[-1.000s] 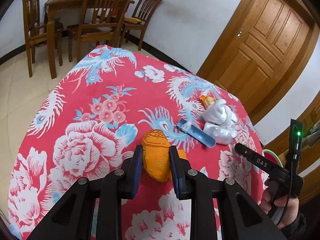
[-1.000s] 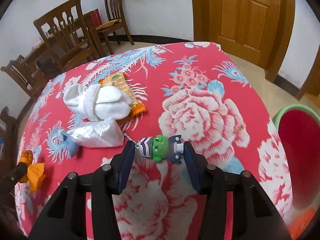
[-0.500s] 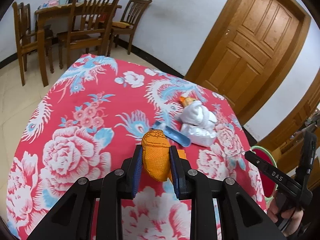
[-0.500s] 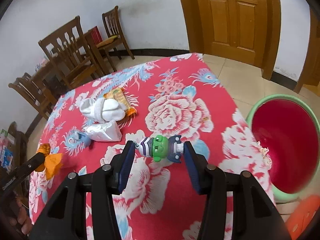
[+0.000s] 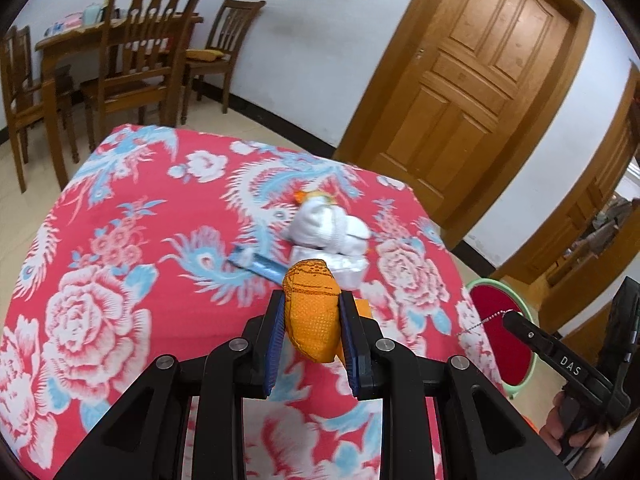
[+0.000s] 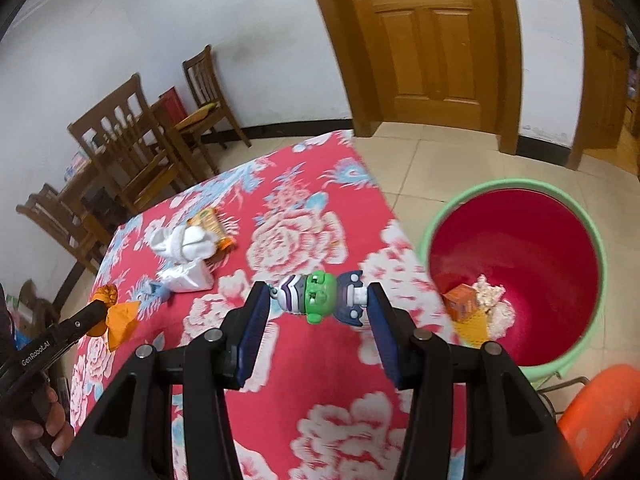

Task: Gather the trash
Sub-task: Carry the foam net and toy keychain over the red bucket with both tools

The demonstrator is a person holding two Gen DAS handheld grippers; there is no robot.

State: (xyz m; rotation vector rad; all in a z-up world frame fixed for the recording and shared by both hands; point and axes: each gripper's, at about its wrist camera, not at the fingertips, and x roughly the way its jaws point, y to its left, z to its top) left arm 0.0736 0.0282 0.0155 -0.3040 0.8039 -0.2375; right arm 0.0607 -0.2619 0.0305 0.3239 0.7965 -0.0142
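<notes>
The left tongs (image 5: 312, 320) are clenching an orange mesh pouch (image 5: 312, 312); its long axis is running away from the camera, rounded end pointing outward over the red flowered worktop (image 5: 120, 280). Its rear end is sinking between the blue pads and is hidden there. Only the right wrist view is showing that an orange flap is hanging below the pouch (image 6: 116, 314) where it pokes out of the left tongs (image 6: 100, 306).

The right tongs (image 6: 316, 304) are gripping a small green-headed toy figure (image 6: 318, 298), lying crosswise from pad to pad, striped end toward the left pad. In the left wrist view the right tongs (image 5: 508, 318) are appearing only from the side, with a bead chain dangling from the tip and the figure itself not showing.

Beyond the pouch, a blue wrapper (image 5: 260, 264), a white bag (image 5: 348, 266), a white rolled cloth (image 5: 332, 228) and an orange snack packet (image 5: 308, 196) are lying together; the cloth is covering most of the packet.

Beside the worktop, past its right edge, a green-rimmed red bin (image 6: 516, 264) is standing on the floor. The right wrist view is showing an orange carton (image 6: 460, 302) and pale crumpled scraps (image 6: 490, 292) inside; the left wrist view is catching just a slice of the bin (image 5: 496, 328). Motion blur is softening the cloth pattern.
</notes>
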